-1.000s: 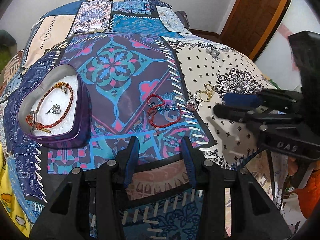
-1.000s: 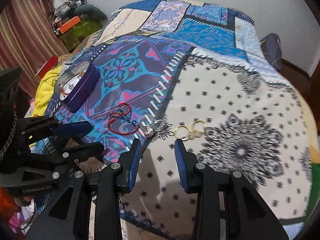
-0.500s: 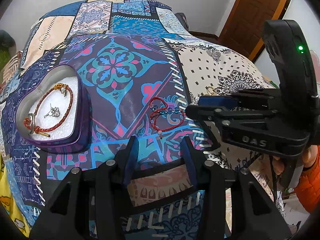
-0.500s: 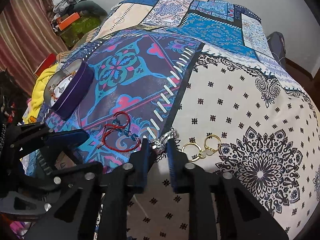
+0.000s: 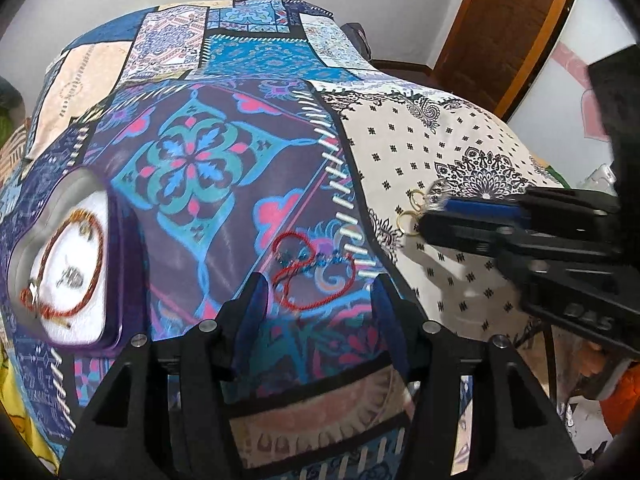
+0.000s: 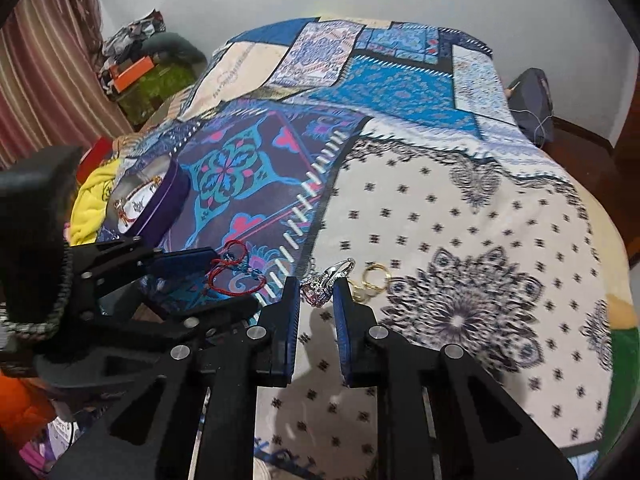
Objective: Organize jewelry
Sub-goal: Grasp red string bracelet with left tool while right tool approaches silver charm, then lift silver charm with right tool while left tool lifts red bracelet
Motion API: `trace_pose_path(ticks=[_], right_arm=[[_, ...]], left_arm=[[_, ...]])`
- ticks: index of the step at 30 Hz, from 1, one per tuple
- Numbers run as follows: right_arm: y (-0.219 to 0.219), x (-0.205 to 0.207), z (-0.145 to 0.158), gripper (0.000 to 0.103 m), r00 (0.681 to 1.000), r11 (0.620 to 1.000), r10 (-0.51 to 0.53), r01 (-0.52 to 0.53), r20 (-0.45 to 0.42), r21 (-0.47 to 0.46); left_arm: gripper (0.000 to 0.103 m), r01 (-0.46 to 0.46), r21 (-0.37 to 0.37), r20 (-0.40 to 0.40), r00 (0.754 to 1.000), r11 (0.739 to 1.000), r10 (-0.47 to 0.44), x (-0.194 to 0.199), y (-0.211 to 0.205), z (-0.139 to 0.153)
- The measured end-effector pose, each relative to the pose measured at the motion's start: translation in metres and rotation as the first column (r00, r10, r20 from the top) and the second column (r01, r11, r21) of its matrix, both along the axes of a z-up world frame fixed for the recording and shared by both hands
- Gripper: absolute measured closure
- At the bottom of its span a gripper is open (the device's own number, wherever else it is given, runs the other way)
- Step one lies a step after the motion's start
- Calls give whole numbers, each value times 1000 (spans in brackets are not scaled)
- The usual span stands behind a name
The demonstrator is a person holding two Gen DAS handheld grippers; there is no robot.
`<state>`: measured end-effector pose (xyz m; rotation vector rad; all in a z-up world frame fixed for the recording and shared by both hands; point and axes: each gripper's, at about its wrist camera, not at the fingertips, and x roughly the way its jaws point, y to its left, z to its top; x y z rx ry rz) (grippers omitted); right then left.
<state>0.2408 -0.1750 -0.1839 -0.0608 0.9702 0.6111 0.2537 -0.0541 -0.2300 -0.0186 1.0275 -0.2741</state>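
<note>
A purple heart-shaped box [image 5: 120,280] with a white lining holds a braided orange bracelet [image 5: 76,264] and a small silver charm; it also shows in the right wrist view [image 6: 160,204]. A red cord bracelet [image 5: 312,276] lies on the bedspread just beyond my open, empty left gripper [image 5: 316,292]. My right gripper [image 6: 316,292] is shut on a silver ring with a pink stone [image 6: 320,286], held just above the bedspread. Gold hoop earrings [image 6: 370,278] lie right beside it, and show in the left wrist view [image 5: 412,212].
Everything lies on a patchwork bedspread [image 6: 440,200] over a bed. A yellow cloth [image 6: 90,204] and clutter [image 6: 132,68] sit at the bed's left side by a striped curtain. A wooden door [image 5: 500,28] stands far right. A dark bag [image 6: 532,96] lies at the far end.
My right gripper moved onto the silver ring, closed on it and lifted it slightly. My left gripper moved closer to the red cord bracelet.
</note>
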Motion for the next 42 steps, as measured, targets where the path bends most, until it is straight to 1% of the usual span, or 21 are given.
trace_pose_path(ticks=[5, 6, 7, 8, 10, 11, 12, 13, 19, 24, 28, 33, 38, 42], right_arm=[[-8, -2, 2, 88, 1000, 1000, -23, 23, 11, 2], [-9, -2, 2, 88, 1000, 1000, -26, 26, 11, 4], [-9, -3, 2, 88, 1000, 1000, -29, 29, 10, 5], [-9, -3, 2, 88, 999, 999, -31, 31, 10, 8], [-11, -5, 4, 88, 999, 999, -36, 36, 10, 13], [-12, -5, 4, 88, 999, 999, -37, 37, 9, 15], [-11, -5, 4, 88, 999, 999, -38, 38, 9, 18], [-11, -6, 6, 88, 999, 999, -38, 38, 11, 19], [-11, -13, 16, 88, 999, 999, -39, 38, 29, 24], [-6, -18, 30, 88, 998, 999, -35, 33, 57, 30], [2, -23, 42, 88, 996, 999, -30, 27, 79, 40], [14, -29, 56, 88, 994, 999, -16, 10, 107, 53], [29, -32, 69, 88, 991, 997, 3, -13, 135, 72], [40, -35, 78, 88, 987, 996, 20, -34, 157, 84]], left_arm=[[50, 22, 66, 26, 999, 998, -23, 5, -13, -3], [56, 24, 78, 31, 999, 997, -27, 5, -14, -3], [63, 28, 82, 35, 999, 996, -31, 4, -16, -3], [67, 40, 76, 35, 998, 996, -43, 4, -16, -3], [82, 53, 65, 28, 998, 997, -54, 5, -17, -3], [85, 56, 58, 24, 998, 997, -58, 5, -17, -3], [94, 59, 54, 20, 998, 997, -60, 5, -17, -4], [100, 61, 47, 15, 998, 997, -62, 5, -18, -4], [103, 46, 17, 12, 999, 999, -47, -2, -17, 0], [103, 16, -11, 43, 999, 1000, -15, -15, -8, 14], [103, -8, -33, 96, 995, 999, 11, -28, 4, 38], [103, -36, -44, 175, 984, 998, 43, -42, 20, 71], [103, -82, -67, 258, 961, 994, 96, -59, 42, 104], [103, -111, -91, 309, 942, 990, 134, -67, 62, 128]])
